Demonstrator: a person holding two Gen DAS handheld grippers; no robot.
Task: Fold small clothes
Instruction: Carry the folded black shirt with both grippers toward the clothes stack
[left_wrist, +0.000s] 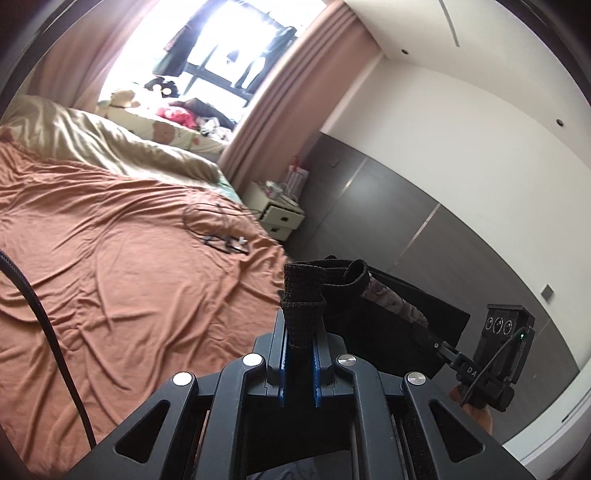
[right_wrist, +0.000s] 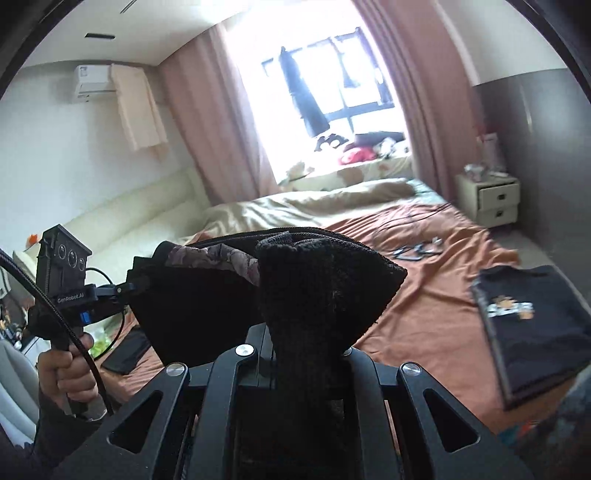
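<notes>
A small black garment with a ribbed waistband and a patterned inner lining hangs stretched in the air between both grippers, above the orange bed sheet. My left gripper is shut on one ribbed corner of it. My right gripper is shut on the other corner; the thick black fabric covers its fingertips. Each gripper shows in the other's view: the right one at the garment's far end, the left one likewise, held by a hand.
A folded black T-shirt with a print lies on the bed at the right. Cables and glasses lie mid-bed. A phone lies near the left edge. A beige duvet is bunched at the head, and a white nightstand stands beside the bed.
</notes>
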